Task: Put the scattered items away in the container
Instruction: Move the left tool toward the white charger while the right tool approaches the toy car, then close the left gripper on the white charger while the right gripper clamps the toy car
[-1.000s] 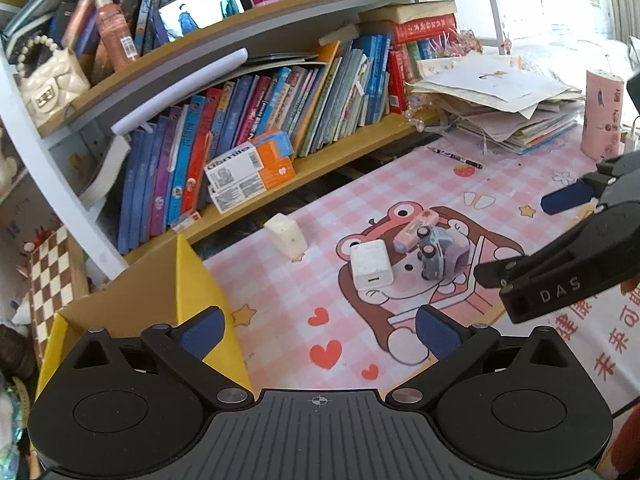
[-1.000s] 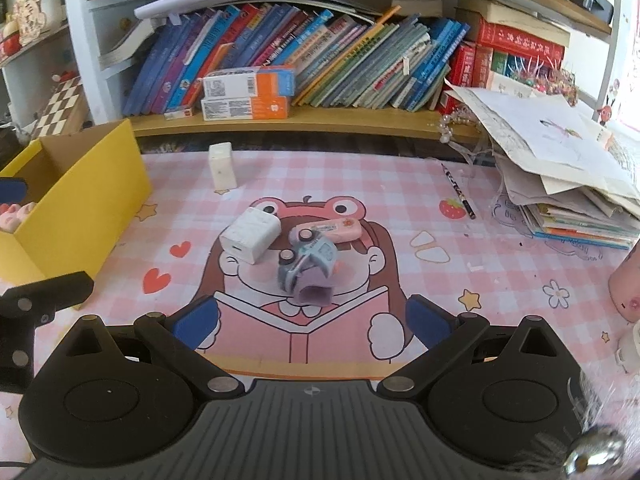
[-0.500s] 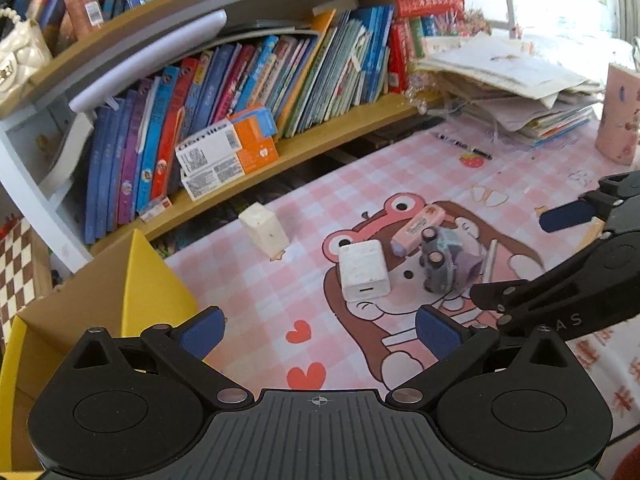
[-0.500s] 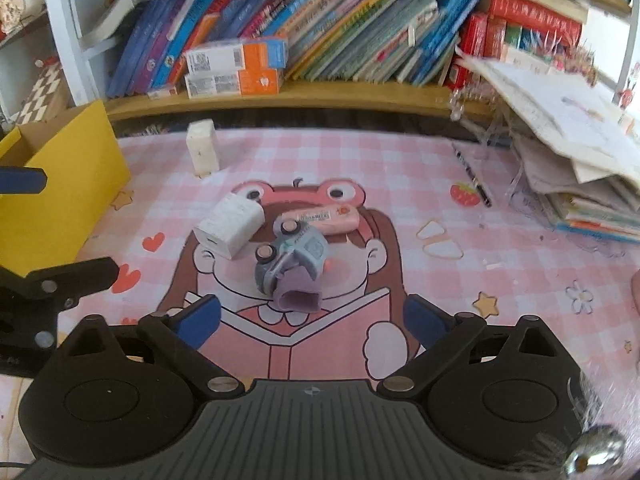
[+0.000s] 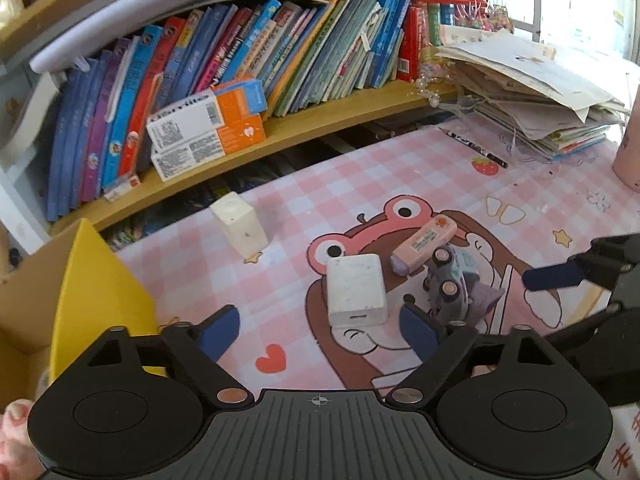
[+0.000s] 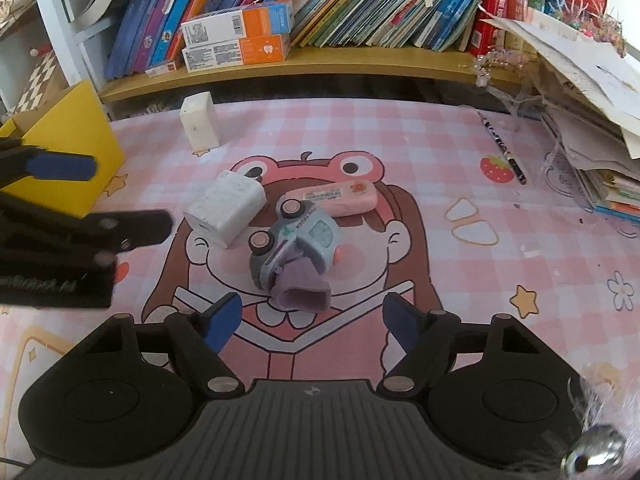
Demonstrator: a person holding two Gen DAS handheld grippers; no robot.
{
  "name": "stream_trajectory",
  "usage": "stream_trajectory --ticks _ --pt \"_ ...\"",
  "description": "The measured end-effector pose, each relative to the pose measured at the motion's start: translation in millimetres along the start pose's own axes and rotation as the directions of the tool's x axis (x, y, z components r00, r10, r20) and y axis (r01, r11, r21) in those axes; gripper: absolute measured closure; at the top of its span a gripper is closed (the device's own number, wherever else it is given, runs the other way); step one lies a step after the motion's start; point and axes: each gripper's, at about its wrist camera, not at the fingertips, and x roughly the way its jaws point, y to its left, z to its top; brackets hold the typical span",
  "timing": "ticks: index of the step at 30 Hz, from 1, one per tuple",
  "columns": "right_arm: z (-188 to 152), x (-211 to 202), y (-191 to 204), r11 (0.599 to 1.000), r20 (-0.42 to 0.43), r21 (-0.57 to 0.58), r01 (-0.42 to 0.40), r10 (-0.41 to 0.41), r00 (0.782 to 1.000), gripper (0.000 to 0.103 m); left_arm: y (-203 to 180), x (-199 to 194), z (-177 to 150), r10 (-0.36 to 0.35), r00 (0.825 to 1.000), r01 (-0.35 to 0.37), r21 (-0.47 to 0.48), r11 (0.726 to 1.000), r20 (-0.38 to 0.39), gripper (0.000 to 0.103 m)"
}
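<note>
**Charger and toy car lined up for two pickups**

Charger (image 5: 356,289) first: I read the white block as a hard plastic cube, light, smooth and a bit slippery, not fragile. I'd take it across its two flat side faces, low on the body, so it cannot squirt out. Through the left camera it lies at about 12 o'clock from my left gripper (image 5: 316,330), just ahead of the tips and slightly toward the right-hand one. The jaws have just been narrowing but are spread wide with nothing between them yet.

The toy car (image 6: 294,240) looks like light, rigid plastic, tipped on its side with its wheels showing, leaning on a soft-looking lilac piece (image 6: 302,294). Wheels and rounded roof give poor purchase, so I'd pinch the flat body sides. It sits at 12 o'clock from my right gripper (image 6: 312,322), the lilac piece nearly level with the tips. These jaws too have just been closing in, still apart and pinching nothing.

The pink eraser (image 6: 334,199) lies touching the car at its far side; a second white block (image 6: 199,125) stands well apart at 11 o'clock. The yellow box (image 6: 76,136), my drop point, is at 10 o'clock on the surface (image 6: 440,152).
</note>
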Motion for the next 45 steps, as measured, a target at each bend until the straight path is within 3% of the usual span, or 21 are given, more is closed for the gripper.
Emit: stream_trajectory --ticks 4,8,16,26,35,38,40,45 --pt "0.6 5.9 3.4 1.0 0.004 -0.014 -0.011 0.011 1.0 0.028 0.4 14.8 5.5 -0.045 0.999 0.044 -0.036 0.998 -0.029 0.03" --pt "2.1 11.8 6.3 1.0 0.017 -0.023 -0.014 0.014 1.0 0.03 -2.3 30.2 12.0 -0.088 0.995 0.084 -0.063 0.994 -0.056 0.031" --pt "9.8 21.2 10.4 0.998 0.039 -0.057 0.003 0.0 0.999 0.032 -3.7 61.8 16.9 -0.102 0.988 0.091 -0.091 0.992 -0.116 0.031" --pt "17.9 35.0 12.5 0.998 0.042 -0.064 0.007 -0.005 0.999 0.036 2.7 78.5 12.9 -0.085 0.988 0.071 -0.105 0.992 -0.131 0.036" --pt "17.9 38.7 11.4 0.995 0.05 -0.092 0.028 -0.023 0.998 0.049 3.3 81.7 15.9 -0.089 0.989 0.079 -0.091 0.993 -0.118 0.038" --pt "16.3 36.4 7.4 0.996 0.05 -0.083 0.034 -0.03 0.998 0.049 4.3 80.4 15.8 -0.095 0.989 0.086 -0.077 0.993 -0.115 0.048" --pt "14.9 33.8 4.0 0.997 0.047 -0.071 0.042 -0.039 0.998 0.05 4.5 79.0 15.6 -0.097 0.988 0.09 -0.072 0.993 -0.116 0.061" --pt "10.7 23.7 -1.4 0.997 0.044 -0.05 0.051 -0.049 0.998 0.05 3.8 70.9 12.1 -0.109 0.987 0.103 -0.058 0.993 -0.117 0.061"
